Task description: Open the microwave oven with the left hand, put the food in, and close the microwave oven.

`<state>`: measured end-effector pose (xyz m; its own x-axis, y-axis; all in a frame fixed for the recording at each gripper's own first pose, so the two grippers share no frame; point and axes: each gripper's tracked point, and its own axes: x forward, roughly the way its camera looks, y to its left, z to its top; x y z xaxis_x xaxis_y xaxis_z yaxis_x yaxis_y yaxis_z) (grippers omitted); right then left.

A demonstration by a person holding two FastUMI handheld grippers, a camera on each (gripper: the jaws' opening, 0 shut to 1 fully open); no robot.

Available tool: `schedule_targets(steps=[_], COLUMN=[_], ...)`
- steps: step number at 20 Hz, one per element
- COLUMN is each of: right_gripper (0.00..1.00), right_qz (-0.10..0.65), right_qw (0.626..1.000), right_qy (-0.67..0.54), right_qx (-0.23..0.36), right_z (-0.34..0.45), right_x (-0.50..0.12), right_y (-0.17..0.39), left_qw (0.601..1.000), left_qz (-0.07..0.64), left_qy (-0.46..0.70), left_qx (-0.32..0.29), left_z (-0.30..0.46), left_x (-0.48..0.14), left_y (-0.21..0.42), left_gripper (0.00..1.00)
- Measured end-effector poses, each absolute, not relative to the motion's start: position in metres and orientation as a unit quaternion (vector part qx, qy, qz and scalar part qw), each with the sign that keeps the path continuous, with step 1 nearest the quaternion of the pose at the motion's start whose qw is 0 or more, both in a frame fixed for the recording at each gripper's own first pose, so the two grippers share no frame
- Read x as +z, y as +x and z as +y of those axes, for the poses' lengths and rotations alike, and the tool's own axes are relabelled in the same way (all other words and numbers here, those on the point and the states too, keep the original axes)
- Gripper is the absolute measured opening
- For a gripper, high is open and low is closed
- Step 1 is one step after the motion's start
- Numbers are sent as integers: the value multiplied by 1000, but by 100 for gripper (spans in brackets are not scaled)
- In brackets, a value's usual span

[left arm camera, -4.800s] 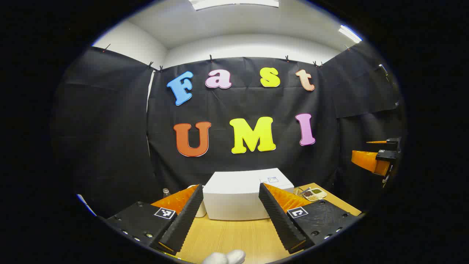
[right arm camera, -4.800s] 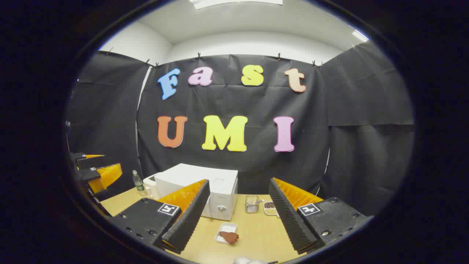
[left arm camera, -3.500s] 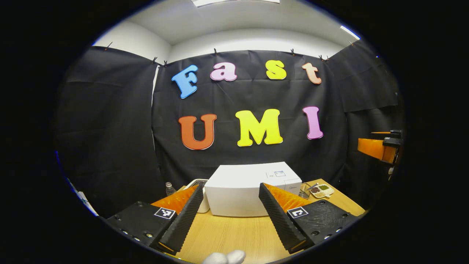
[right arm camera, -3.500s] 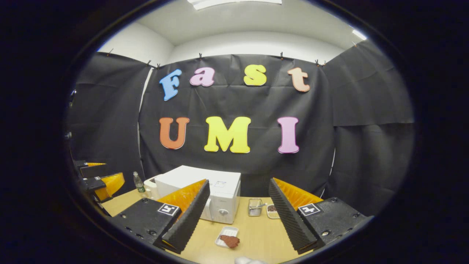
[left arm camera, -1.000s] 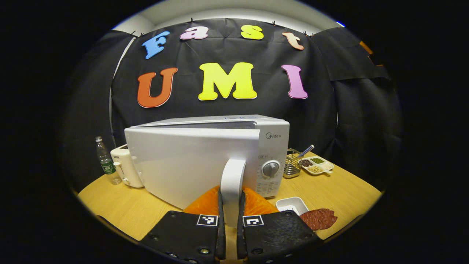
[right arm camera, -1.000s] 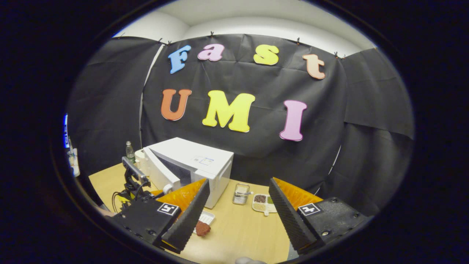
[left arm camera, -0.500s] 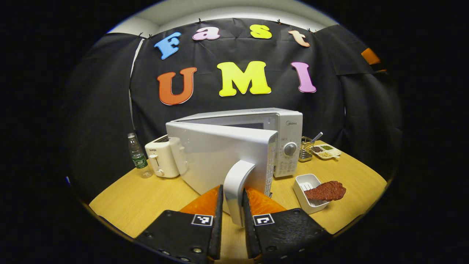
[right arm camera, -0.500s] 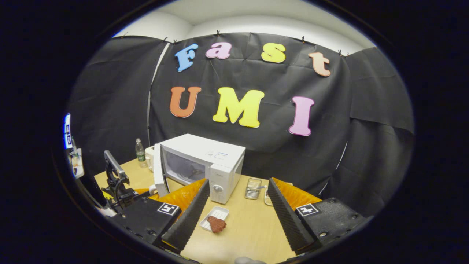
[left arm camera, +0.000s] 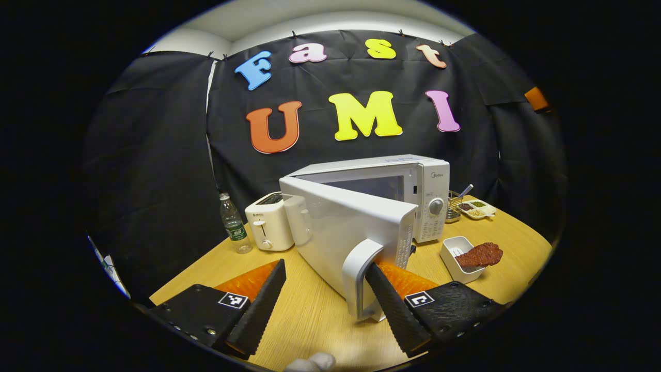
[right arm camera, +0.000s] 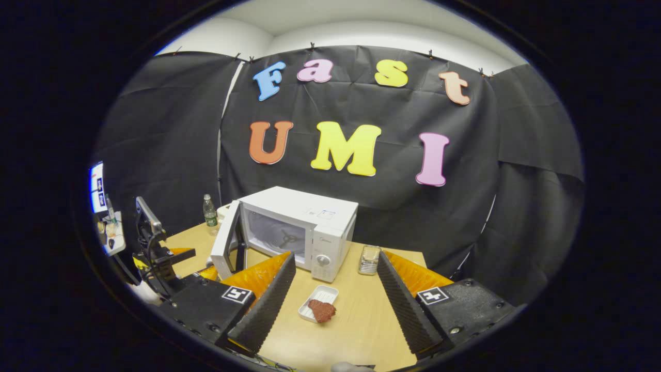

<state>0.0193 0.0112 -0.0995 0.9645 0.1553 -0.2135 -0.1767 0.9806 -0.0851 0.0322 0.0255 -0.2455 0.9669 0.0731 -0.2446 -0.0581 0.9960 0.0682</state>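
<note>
Microwave (right arm camera: 299, 227) door (left arm camera: 346, 232) stands ajar. Left tool (left arm camera: 323, 299) spread, released, its right finger beside the handle (left arm camera: 359, 281). Right tool (right arm camera: 335, 294) spread, empty. Meat slab (right arm camera: 322, 310) overhangs small white tray (right arm camera: 323, 296) on surface (right arm camera: 351, 330): likely light, soft, maybe slippery; grip tray rim.

**A staged kitchen corner inside a recording booth**

Black cloth (right arm camera: 521, 206) clipped up as walls encloses a wooden counter (right arm camera: 356, 320), with plain white room wall and ceiling above the cloth. A white microwave oven (right arm camera: 304, 227) stands on the counter. Left of it sit a toaster (left arm camera: 268, 222) and a water bottle (left arm camera: 232, 225); right of it, a wire basket (left arm camera: 454, 206) and a divided dish of grains (left arm camera: 477, 207). In front, a small white tray (right arm camera: 320, 302) holds brown food (right arm camera: 323, 311).
</note>
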Motion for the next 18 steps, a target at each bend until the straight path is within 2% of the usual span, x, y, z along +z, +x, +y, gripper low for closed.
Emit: schedule_targets(steps=[1,2,3,4,5,6,7,8,9,10,11,12,18], right_gripper=[96,100,96,100,96,100,96,96,100,100,96,100,100], right_qz=[110,114,118,125,129,134,141,151,158,166,177,184,235], right_qw=[989,989,988,988,987,987,986,984,984,982,981,979,968], right_qy=[-52,-49,-44,-37,-30,-23,-17,-11,-9,-6,-2,5,53], right_qx=[82,83,85,87,89,89,90,89,88,85,84,85,73], right_z=[11,11,14,16,17,18,19,19,18,16,14,13,2], right_x=[-107,-114,-121,-130,-140,-149,-160,-171,-181,-193,-204,-213,-271], right_y=[19,19,19,19,20,23,24,26,28,31,34,37,65], left_qw=[990,990,989,988,987,986,984,983,982,981,980,980,979], left_qz=[129,132,135,137,140,142,144,148,148,147,144,146,147], left_qy=[35,38,41,45,48,52,57,62,68,71,75,75,67], left_qx=[39,45,51,59,67,75,83,90,98,105,112,114,123], left_z=[36,46,58,70,81,92,104,115,125,135,143,149,163], left_x=[-248,-248,-249,-249,-250,-250,-251,-251,-250,-246,-243,-241,-225], left_y=[27,20,13,8,2,-2,-7,-12,-15,-20,-23,-26,-57], left_gripper=[94,95,95,94,94,95,94,94,95,94,95,95,94])
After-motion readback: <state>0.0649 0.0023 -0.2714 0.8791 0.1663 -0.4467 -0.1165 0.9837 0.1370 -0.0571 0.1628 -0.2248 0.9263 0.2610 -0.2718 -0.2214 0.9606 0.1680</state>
